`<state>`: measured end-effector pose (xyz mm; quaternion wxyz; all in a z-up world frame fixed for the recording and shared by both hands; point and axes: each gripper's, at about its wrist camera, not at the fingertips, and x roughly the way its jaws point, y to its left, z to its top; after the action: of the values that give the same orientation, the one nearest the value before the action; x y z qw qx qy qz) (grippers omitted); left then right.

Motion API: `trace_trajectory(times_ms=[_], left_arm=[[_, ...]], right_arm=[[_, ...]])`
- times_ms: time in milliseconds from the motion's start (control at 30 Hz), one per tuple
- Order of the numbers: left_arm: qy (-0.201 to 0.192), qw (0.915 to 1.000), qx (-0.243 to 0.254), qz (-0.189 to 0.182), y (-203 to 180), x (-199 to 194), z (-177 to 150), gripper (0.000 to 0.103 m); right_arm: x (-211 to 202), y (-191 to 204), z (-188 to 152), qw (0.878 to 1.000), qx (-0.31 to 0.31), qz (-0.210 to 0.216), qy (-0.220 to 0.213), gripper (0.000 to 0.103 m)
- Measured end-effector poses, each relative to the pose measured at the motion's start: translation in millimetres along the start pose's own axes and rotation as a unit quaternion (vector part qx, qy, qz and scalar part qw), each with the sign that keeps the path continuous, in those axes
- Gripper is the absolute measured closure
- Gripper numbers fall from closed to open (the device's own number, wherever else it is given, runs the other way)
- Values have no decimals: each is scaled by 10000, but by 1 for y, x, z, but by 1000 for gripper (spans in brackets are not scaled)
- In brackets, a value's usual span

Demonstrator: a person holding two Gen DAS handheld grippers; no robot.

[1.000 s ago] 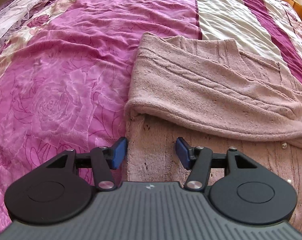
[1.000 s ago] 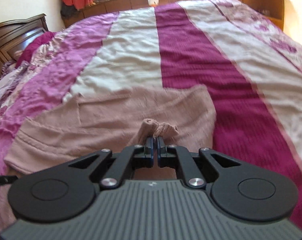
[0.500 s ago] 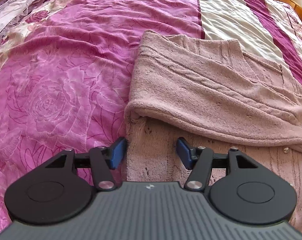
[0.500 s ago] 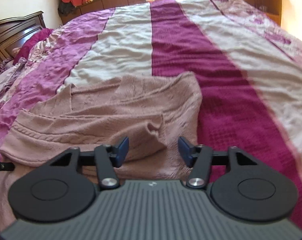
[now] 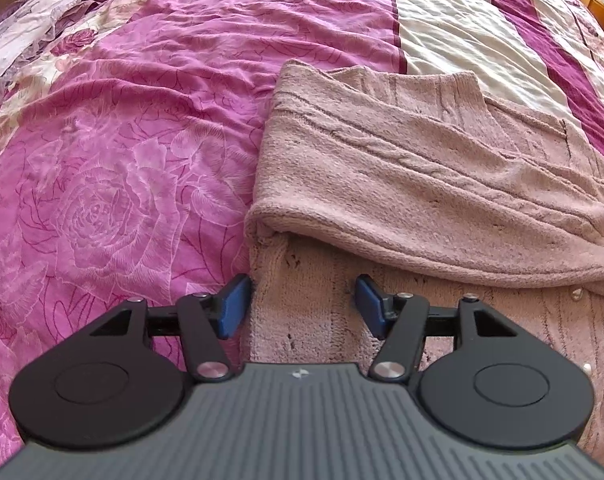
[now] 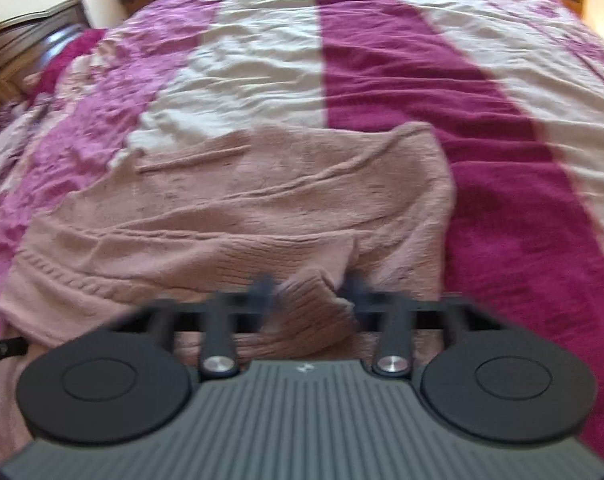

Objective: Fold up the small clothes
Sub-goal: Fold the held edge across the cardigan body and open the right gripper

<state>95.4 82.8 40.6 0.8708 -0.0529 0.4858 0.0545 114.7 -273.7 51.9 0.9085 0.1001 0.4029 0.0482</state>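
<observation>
The right gripper (image 6: pixel 308 292) is closing on the sweater's (image 6: pixel 238 216) ribbed cuff (image 6: pixel 314 308) at lower centre; a shallow bite could slip. The left gripper (image 5: pixel 300 306) is hanging released.

Left wrist: I look steeply down, close over the pink knit garment (image 5: pixel 402 184).
Right wrist: I face across the garment (image 6: pixel 242 216) up the bedspread (image 6: pixel 382 60); blurred, seemingly close.
Shared: the garment.
</observation>
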Motion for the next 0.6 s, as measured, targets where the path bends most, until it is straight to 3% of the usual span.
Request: trace_trajectory(times_ms=[133, 233, 333, 500, 600], left_arm=[[-11, 10000, 29, 17, -1, 0, 0, 37], [-37, 10000, 18, 41, -2, 1, -1, 37], [-81, 9999, 104, 83, -4, 1, -3, 37], [-85, 9998, 170, 84, -6, 2, -3, 36], [-73, 9998, 170, 66, -4, 0, -3, 36]], right_arm=[[-29, 7, 8, 9978, -352, 29, -568, 89], [-44, -4, 21, 9964, -198, -114, -820, 89], [-36, -13, 25, 9955, -250, -502, -767, 89], [0, -25, 9, 9969, -308, -694, -208, 86], [0, -24, 0, 9953, -402, -778, -407, 84]])
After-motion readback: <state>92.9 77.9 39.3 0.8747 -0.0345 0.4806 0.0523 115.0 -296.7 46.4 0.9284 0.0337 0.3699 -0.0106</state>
